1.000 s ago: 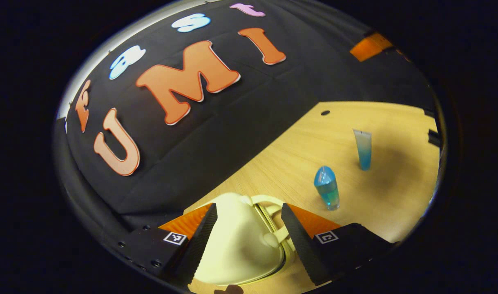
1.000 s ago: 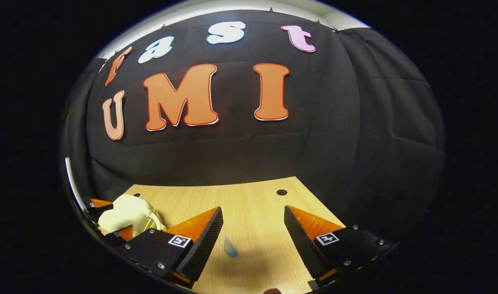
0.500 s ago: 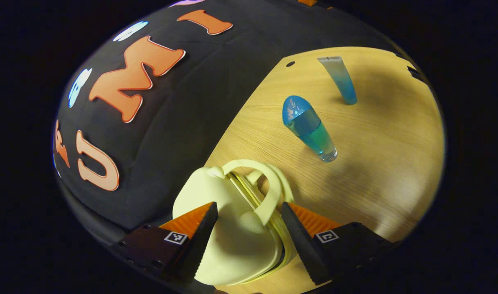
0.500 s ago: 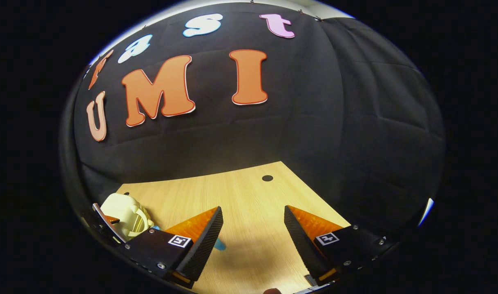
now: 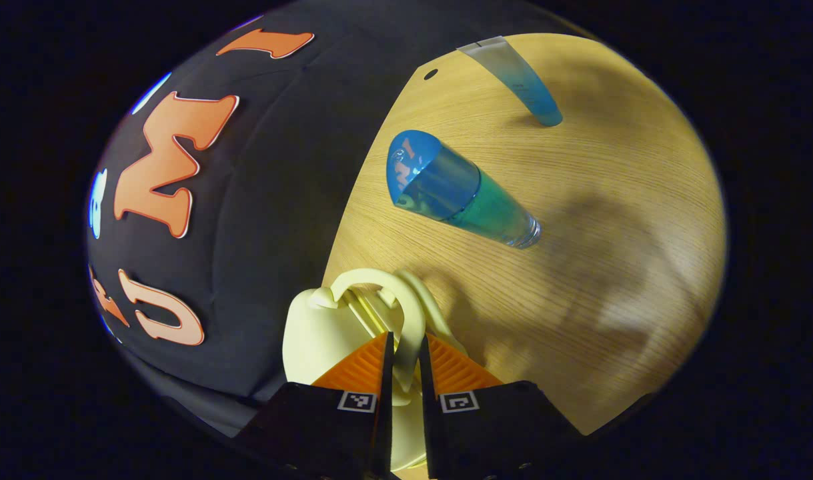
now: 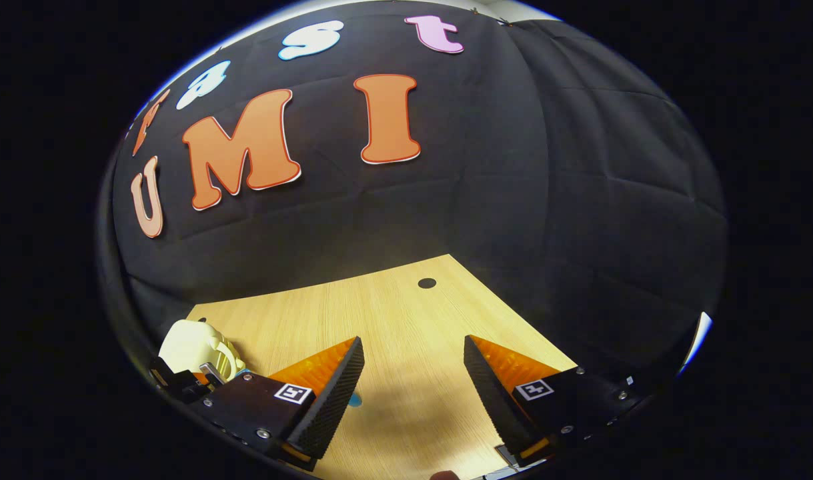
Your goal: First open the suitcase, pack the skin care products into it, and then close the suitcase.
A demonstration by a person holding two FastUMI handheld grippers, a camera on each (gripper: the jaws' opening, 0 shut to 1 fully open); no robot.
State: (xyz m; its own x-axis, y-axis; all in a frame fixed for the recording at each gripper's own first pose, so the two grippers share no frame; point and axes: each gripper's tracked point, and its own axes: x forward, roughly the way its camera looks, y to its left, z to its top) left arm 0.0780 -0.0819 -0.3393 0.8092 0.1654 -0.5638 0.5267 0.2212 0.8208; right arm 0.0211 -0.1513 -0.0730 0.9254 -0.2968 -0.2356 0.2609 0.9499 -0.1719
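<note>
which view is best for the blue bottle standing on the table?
Left gripper view. The blue bottle stands whole and large on the table, cap to base, beyond the suitcase. In the right gripper view just a sliver of blue peeks out beside that gripper's own finger; I cannot tell whether it is this bottle.

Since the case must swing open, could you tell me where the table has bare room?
Bare wood lies right of the suitcase, below the blue bottle, and ahead of the right gripper. It is crowded where the bottle stands near the tube.

Suitcase lower body hidden behind left claw.
</note>
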